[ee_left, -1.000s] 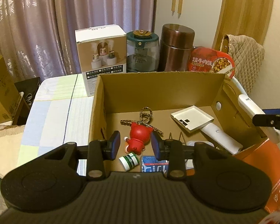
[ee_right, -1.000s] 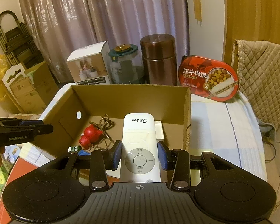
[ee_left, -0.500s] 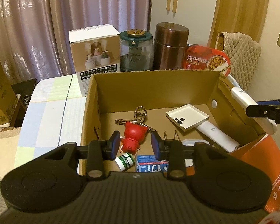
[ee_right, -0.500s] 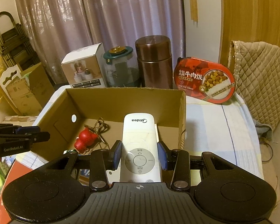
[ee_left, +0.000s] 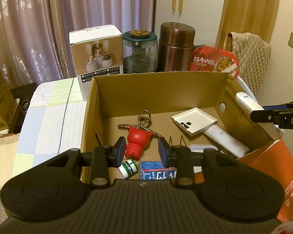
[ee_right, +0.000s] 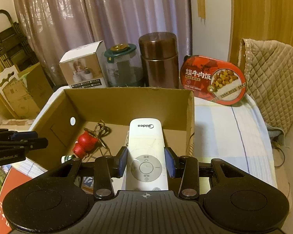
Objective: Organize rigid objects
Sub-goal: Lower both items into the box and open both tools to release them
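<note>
An open cardboard box (ee_left: pixel 156 74) (ee_right: pixel 127 91) stands on the bed. In it lie a red pig toy (ee_left: pixel 138 140) (ee_right: pixel 84 142) on a patterned strap, a white square lid (ee_left: pixel 194 120), a long white device (ee_left: pixel 224 138), a small green-and-white bottle (ee_left: pixel 129 167) and a blue packet (ee_left: pixel 158 173). My left gripper (ee_left: pixel 142 152) (ee_right: pixel 19 142) hovers over the box's near edge, shut and empty. My right gripper (ee_right: pixel 146 163) (ee_left: pixel 273 117) is shut on a white remote (ee_right: pixel 146 136) (ee_left: pixel 252 107), held above the box's right wall.
Behind the box stand a white product carton (ee_left: pixel 96 58), a green-lidded jar (ee_left: pixel 139 52), a brown canister (ee_left: pixel 175 46) and a red meal tub (ee_left: pixel 214 62). A quilted cushion (ee_right: pixel 271 74) leans at the right. An orange box (ee_left: pixel 273 165) sits at the near right.
Both views have drifted only slightly. The remote stays in the right gripper's grip, and the left gripper stays shut over the box.
</note>
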A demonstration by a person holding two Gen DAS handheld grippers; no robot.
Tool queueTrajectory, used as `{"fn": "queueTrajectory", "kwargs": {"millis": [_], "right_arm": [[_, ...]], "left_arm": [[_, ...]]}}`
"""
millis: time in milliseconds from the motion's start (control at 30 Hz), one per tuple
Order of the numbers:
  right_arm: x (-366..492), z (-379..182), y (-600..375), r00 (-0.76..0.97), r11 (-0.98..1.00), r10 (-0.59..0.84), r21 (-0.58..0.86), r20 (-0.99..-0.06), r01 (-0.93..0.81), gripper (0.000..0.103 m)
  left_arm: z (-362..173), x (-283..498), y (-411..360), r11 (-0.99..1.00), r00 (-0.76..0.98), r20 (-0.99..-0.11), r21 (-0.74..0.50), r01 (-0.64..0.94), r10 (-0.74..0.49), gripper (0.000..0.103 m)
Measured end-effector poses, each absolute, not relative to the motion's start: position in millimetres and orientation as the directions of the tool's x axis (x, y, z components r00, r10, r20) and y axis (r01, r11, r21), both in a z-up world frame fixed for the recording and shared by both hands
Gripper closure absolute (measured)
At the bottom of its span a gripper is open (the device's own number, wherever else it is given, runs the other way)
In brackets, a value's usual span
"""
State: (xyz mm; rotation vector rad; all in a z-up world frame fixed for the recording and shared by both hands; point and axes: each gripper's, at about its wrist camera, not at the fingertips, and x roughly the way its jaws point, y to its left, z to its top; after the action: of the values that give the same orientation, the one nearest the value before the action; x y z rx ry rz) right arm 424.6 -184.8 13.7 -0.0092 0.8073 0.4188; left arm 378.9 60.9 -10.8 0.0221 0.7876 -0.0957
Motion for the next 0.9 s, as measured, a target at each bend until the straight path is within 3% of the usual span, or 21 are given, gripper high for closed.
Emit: {"fn": "queueTrajectory", "kwargs": {"millis": [700, 900], "right_arm": [[431.8, 9.1, -185.2, 0.624, 0.919, 0.374, 0.182, -0.686, -0.351, 0.065], [431.2, 17.9, -195.1, 0.629, 0.913, 0.401, 0.231, -0.666, -0.337, 0.060]], "left_arm": [[-13.6, 376.1, 61.0, 0.995, 0.705, -0.705, -0.019, 0.099, -0.083, 0.072], [-11.9, 369.4, 60.9, 0.995, 0.710, -0.699, -0.031, 0.097, -0.091, 0.072]]}}
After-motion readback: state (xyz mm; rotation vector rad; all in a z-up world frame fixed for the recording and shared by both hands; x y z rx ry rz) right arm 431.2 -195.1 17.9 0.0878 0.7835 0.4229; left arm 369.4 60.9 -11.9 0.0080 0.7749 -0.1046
